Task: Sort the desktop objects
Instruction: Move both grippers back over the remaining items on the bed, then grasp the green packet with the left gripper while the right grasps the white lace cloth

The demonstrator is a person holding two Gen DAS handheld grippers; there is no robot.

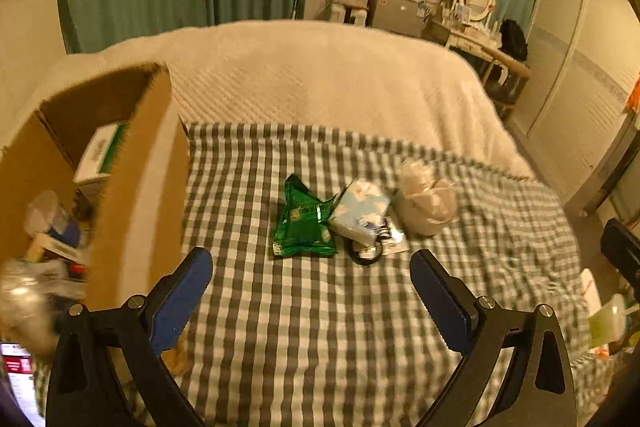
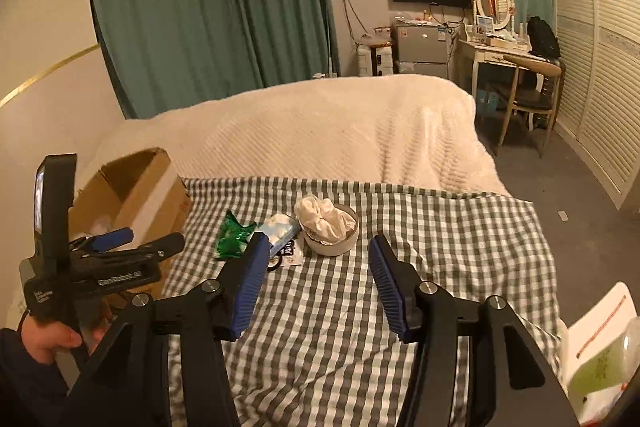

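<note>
Hovering w/ fingers apart & empty, left gripper (image 1: 312, 275) and right gripper (image 2: 316, 267) face a touching pile on the checked cloth (image 1: 320, 327): green packet (image 1: 304, 223), tissue pack (image 1: 358, 209), bowl (image 2: 332, 227). Risk: grabbing one drags its neighbours.

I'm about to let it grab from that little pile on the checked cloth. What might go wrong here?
The green packet, the blue tissue pack and the white bowl lie touching, so the open left gripper may drag a neighbour along. The cloth in the bowl could spill if it tips. The cardboard box already looks crowded.
</note>
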